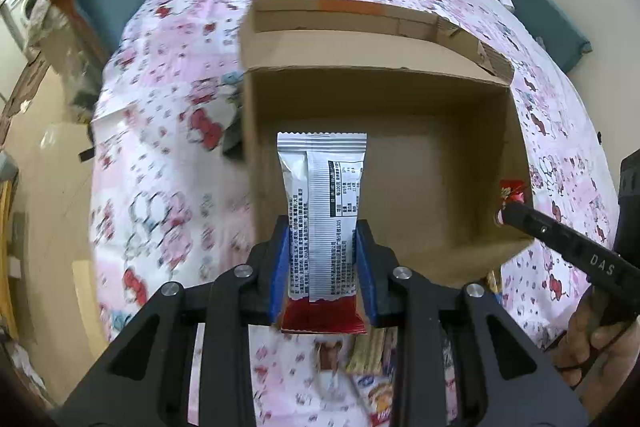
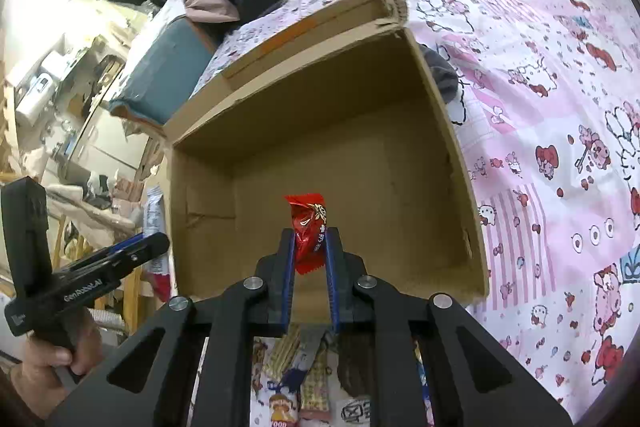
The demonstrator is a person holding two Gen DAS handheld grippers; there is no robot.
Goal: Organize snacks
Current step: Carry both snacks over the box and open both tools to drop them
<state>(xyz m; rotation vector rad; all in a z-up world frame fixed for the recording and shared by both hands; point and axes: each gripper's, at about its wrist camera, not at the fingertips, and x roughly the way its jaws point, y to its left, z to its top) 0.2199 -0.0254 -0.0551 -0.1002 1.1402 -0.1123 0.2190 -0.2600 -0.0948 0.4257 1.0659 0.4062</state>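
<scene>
Left hand-held gripper [image 1: 323, 251] clamps a silver snack bar [image 1: 322, 211]; right hand-held gripper [image 2: 311, 247] pinches a red candy packet [image 2: 308, 233], both above the cardboard box [image 2: 444, 131].

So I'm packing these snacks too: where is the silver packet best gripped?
Across its narrow width near one end, as the left tongs hold the silver packet: it is long and flat, so approach from an end, pads on the two long edges.
</scene>
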